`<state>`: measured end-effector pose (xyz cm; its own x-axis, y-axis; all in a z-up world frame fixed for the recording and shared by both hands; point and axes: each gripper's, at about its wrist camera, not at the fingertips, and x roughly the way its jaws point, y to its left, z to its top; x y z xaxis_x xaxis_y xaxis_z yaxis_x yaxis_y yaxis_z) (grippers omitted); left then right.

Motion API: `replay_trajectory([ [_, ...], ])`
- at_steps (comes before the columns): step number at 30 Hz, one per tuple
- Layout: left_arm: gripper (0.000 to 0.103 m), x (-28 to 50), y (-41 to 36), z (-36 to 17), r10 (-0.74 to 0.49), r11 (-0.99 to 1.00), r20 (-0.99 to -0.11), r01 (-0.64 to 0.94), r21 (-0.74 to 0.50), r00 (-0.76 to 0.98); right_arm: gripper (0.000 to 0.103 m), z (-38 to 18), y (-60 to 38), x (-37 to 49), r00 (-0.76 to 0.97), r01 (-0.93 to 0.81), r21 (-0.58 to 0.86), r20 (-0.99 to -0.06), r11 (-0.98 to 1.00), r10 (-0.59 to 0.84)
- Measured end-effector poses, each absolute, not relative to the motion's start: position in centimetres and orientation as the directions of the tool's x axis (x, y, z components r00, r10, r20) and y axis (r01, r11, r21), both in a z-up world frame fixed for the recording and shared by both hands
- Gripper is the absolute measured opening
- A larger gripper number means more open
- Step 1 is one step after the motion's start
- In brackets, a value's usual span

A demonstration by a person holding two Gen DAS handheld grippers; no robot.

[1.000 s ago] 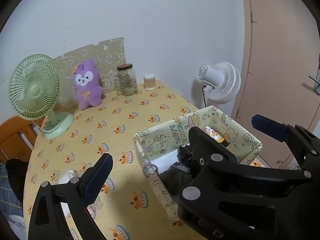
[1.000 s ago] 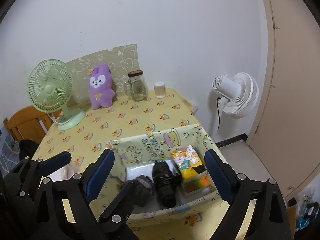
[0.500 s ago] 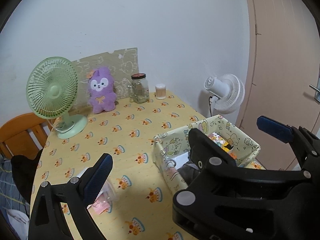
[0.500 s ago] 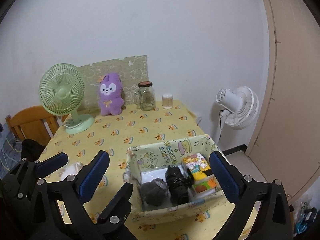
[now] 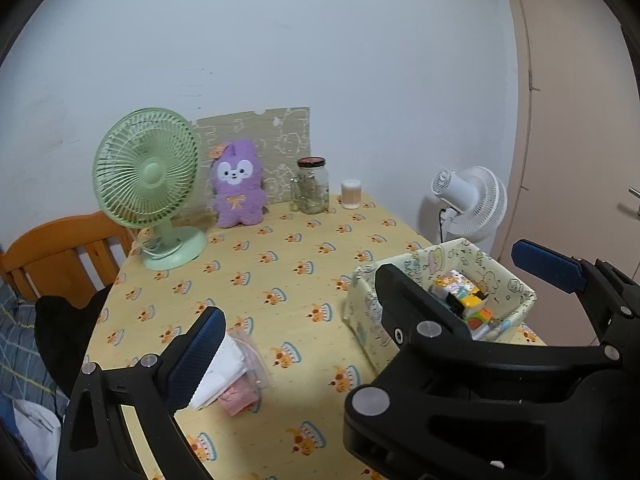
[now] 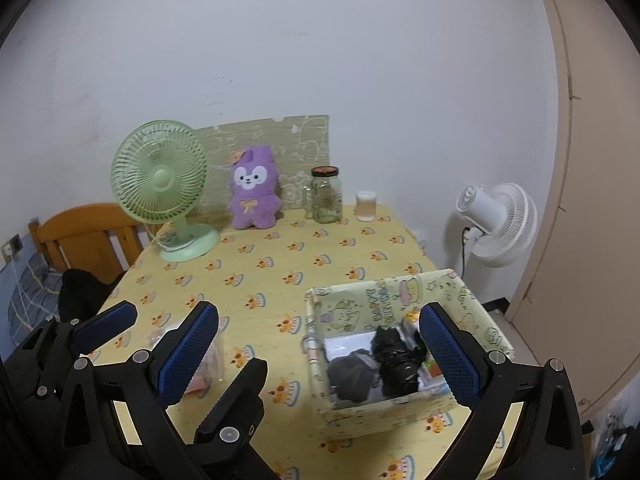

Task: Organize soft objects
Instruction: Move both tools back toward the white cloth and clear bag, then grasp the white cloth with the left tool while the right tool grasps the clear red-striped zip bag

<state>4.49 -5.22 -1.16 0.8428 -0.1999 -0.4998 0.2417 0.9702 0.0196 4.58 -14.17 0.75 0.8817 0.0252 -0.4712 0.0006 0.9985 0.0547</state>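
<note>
Up high over the bench [image 6: 280, 272], both tongs wide apart w/ nothing in them: right tongs [image 6: 316, 352], just been opening more, left tongs [image 5: 372, 304]. Grey & black soft things in box [image 6: 472, 312] at right. Clear bag [image 5: 236, 372] lying flat on left, near front.

A yellow-clothed tabletop [image 6: 280, 276] is carrying a green fan [image 6: 162, 184], purple plush [image 6: 254, 192], jar [image 6: 326, 194] and cup [image 6: 367, 206]. A fabric box [image 6: 400, 304] and bagged cloths [image 5: 236, 372] are lying nearer.

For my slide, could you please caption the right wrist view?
Open right gripper above the cartoon-print fabric box holding rolled dark socks.
</note>
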Motion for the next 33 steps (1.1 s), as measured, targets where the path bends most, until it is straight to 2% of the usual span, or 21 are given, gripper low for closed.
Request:
replay_trajectory([
  [13, 0.100, 5.0, -1.7, -2.8, -0.152, 0.984, -0.510, 0.180, 0.006, 0.847, 0.102, -0.9, -10.7, 6.0, 0.862, -0.090, 0.079, -0.492, 0.993, 0.118],
  [26, 0.099, 7.0, 1.3, -5.8, -0.102, 0.992, -0.575, 0.123, -0.003, 0.812, 0.101, -4.1, -7.5, 8.7, 0.823, -0.200, 0.104, -0.522, 0.974, 0.225],
  [33, 0.099, 8.2, 2.6, -7.3, -0.081, 0.996, -0.602, 0.086, -0.020, 0.794, 0.096, -5.5, -6.4, 10.1, 0.796, -0.235, 0.103, -0.551, 0.967, 0.252],
])
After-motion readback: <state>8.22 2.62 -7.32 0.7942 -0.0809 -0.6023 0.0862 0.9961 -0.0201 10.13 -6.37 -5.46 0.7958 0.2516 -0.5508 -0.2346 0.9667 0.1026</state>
